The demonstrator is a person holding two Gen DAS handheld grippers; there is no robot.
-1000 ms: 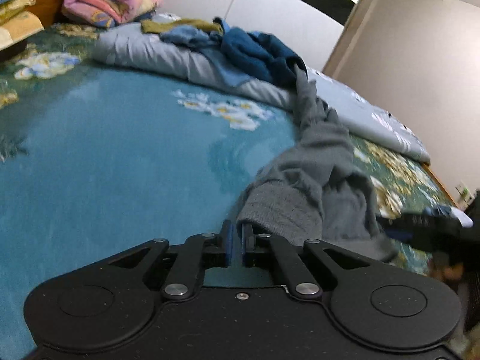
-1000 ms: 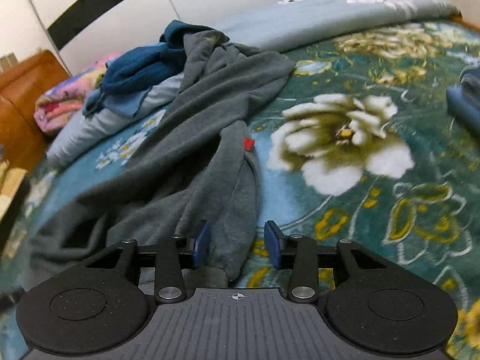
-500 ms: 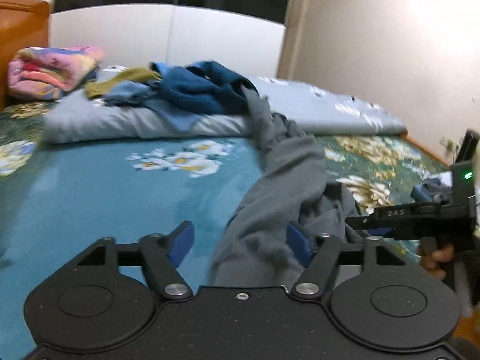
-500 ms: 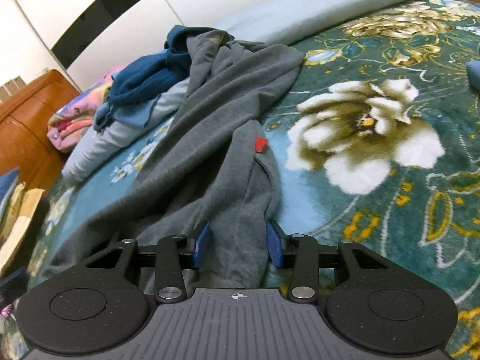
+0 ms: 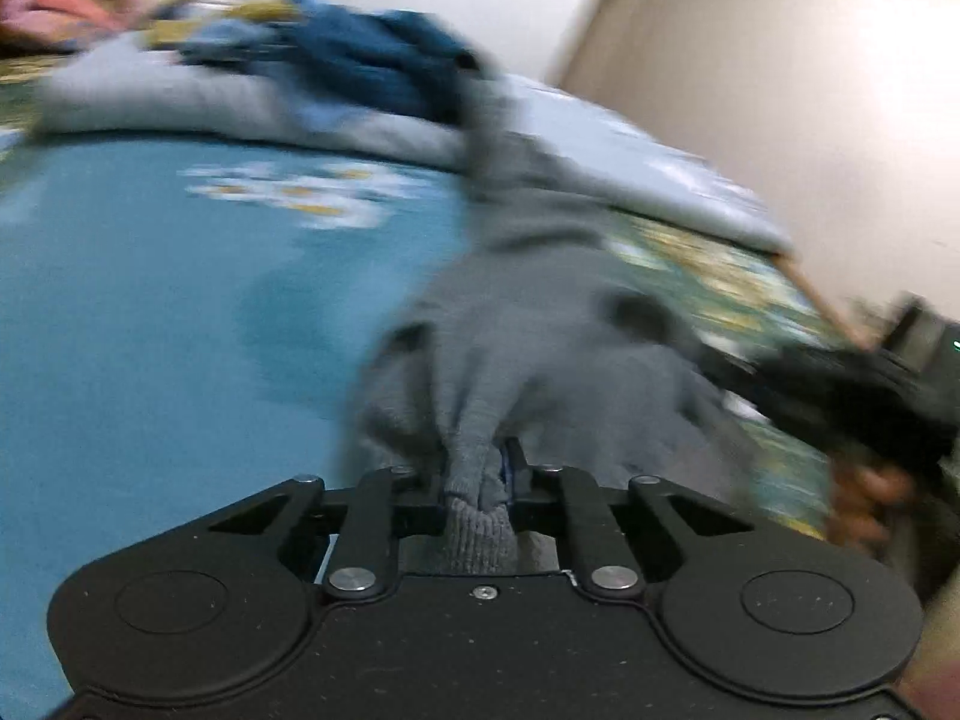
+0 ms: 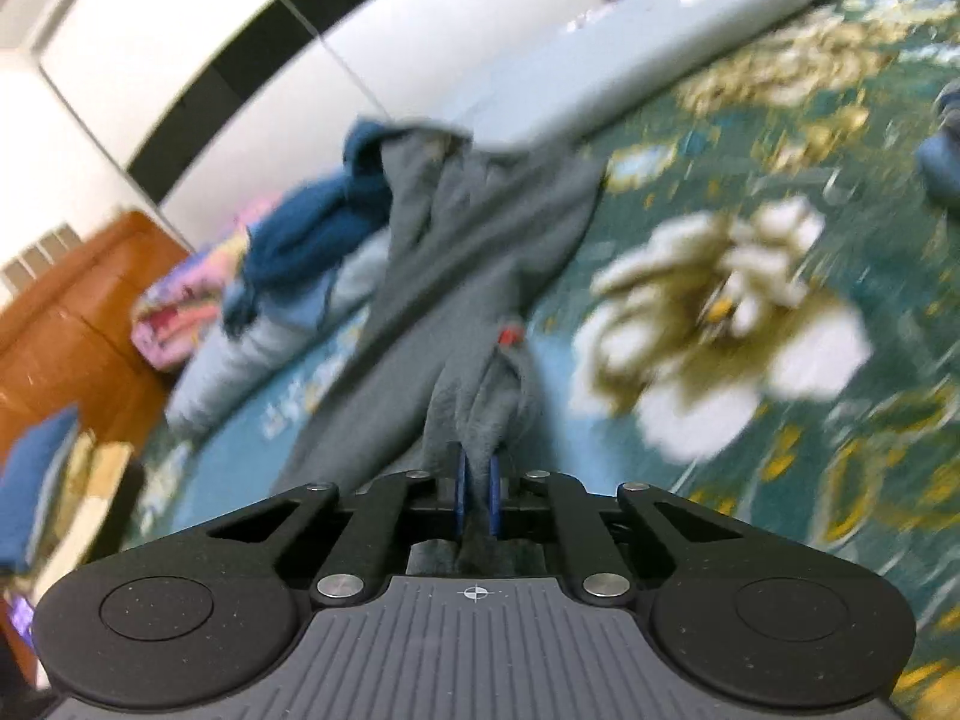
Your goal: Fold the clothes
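A grey sweater lies stretched across the teal floral bed cover, its far end draped over a heap of clothes. My left gripper has its jaws closing, pads pinching the sweater's ribbed edge. In the right wrist view the same grey sweater shows a small red tag. My right gripper has its jaws closing tight on a fold just below that tag. The right gripper and the hand holding it appear at the right of the left wrist view. Both views are blurred.
Dark blue clothes are heaped on a rolled pale grey duvet along the far side of the bed. A pink folded blanket sits by a wooden headboard. A folded blue item lies at the right edge.
My left gripper opened, moved over the sweater's ribbed edge and closed on it. My right gripper, open around a fold, shut on it. Both views shifted and blurred.
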